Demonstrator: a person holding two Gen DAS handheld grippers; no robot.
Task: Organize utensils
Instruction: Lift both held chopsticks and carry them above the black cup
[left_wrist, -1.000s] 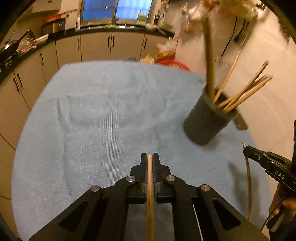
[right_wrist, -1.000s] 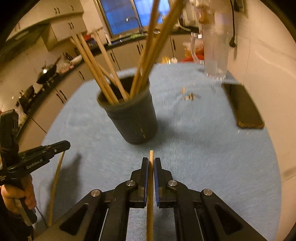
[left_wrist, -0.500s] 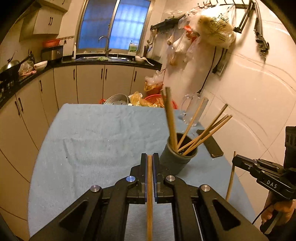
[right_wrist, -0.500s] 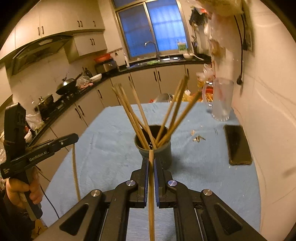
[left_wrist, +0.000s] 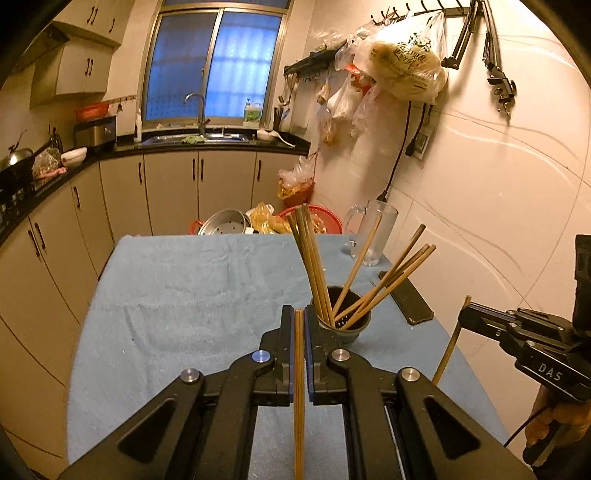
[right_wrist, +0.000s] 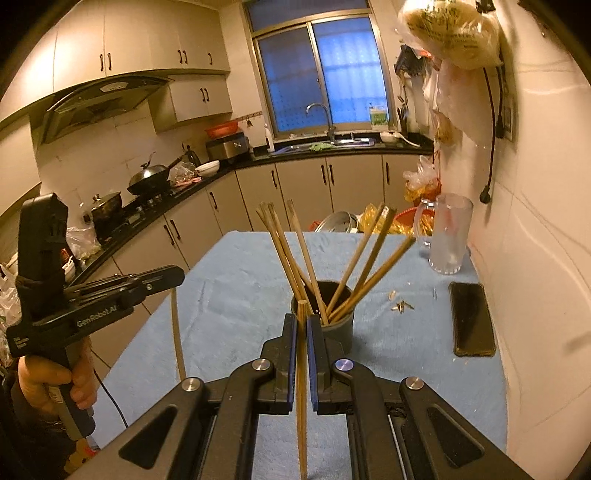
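The dark holder cup (left_wrist: 344, 325) stands upright on the blue cloth (left_wrist: 192, 295), toward the cloth's wall-side half, and serves as the reference for everything else. Several wooden chopsticks (left_wrist: 314, 266) stand in it, one group leaning toward the window, the others fanning toward the wall.

The left gripper (left_wrist: 300, 325) is clamped on a single chopstick (left_wrist: 299, 387) that runs lengthwise between its jaws; in its own view the tip ends just beside the cup's rim, on the side away from the wall. The right gripper (right_wrist: 302, 328) is likewise closed on one chopstick (right_wrist: 302, 369), whose round end sits level with the cup's rim in the right wrist view. Whether either stick is above or beside the cup's mouth cannot be told. Seen from the left wrist camera, the right gripper's chopstick hangs steeply, near the cloth's wall-side edge.

Wall-side of the cup, a black phone (right_wrist: 472, 319) lies flat, apart from it, close to the cloth's edge. Between cup and phone lie a few small scraps (right_wrist: 400, 304). Beyond the phone, in the far corner, stands a clear glass mug (right_wrist: 447, 236).

On the cup's other side the blue cloth runs broad and bare to its edge, where the cabinets (left_wrist: 55, 258) begin. Past the far edge sit a metal steamer pan (left_wrist: 225, 223) and a red basket (left_wrist: 321, 221).
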